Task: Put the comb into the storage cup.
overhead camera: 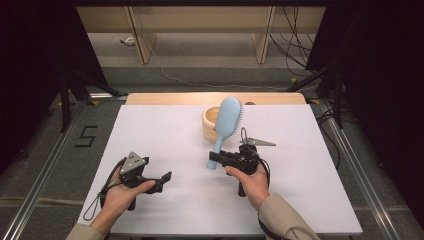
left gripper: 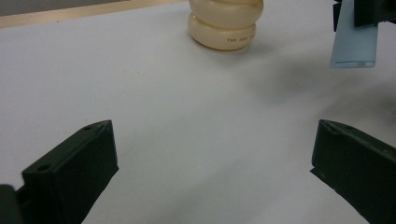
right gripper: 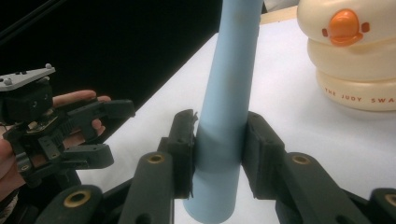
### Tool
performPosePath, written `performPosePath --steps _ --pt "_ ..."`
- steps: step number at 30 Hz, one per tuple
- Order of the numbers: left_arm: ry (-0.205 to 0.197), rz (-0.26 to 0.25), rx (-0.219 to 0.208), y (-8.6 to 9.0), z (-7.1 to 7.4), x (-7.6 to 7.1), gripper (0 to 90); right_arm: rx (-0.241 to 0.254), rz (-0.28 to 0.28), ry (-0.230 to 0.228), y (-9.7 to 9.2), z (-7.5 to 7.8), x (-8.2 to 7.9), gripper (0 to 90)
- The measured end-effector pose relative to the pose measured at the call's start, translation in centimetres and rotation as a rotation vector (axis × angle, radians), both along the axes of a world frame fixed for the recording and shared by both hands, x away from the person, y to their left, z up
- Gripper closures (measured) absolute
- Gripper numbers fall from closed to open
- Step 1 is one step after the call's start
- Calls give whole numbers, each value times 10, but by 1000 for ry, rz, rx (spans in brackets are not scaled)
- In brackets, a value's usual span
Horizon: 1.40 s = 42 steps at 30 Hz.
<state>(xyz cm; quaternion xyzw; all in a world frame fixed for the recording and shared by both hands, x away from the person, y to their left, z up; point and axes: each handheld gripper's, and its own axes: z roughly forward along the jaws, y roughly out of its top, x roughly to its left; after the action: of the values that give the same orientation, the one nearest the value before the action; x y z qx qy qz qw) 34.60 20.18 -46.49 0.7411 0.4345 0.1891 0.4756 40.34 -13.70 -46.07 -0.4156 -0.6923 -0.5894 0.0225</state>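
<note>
A light blue hairbrush (overhead camera: 227, 120) slants up from its handle, and its bristled head leans on the rim of a cream, duck-faced container (overhead camera: 209, 125) at the back middle of the white sheet. My right gripper (overhead camera: 219, 158) is shut on the lower handle (right gripper: 224, 116), with a pad pressed to each side. The container (right gripper: 355, 70) stands just beyond it, with an orange beak on its front. At the front left my left gripper (overhead camera: 164, 182) rests open and holds nothing. Between its wide-apart jaws (left gripper: 212, 154) lies bare sheet, with the container (left gripper: 225, 25) and the brush handle's end (left gripper: 353, 46) farther off.
A white sheet (overhead camera: 165, 135) covers the table, and a strip of wood (overhead camera: 150, 98) shows along its far edge. Metal rails, dark stands and loose cables (overhead camera: 295, 45) ring the table. A "5" (overhead camera: 86, 136) is marked on the floor at the left.
</note>
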Motion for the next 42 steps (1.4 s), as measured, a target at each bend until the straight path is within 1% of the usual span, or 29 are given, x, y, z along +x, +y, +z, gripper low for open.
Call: performPosePath --steps 9,27,34,42 --pt "5 0 3 0 0 0 0 1 -5 -10 -1 4 4 676" --pt "5 1 2 0 0 0 0 4 -7 -1 -2 6 8 676" --pt "5 3 1 0 0 0 0 1 -6 -7 -2 6 9 676" --pt "-3 0 -5 -2 1 0 6 -2 0 -8 0 6 10 676"
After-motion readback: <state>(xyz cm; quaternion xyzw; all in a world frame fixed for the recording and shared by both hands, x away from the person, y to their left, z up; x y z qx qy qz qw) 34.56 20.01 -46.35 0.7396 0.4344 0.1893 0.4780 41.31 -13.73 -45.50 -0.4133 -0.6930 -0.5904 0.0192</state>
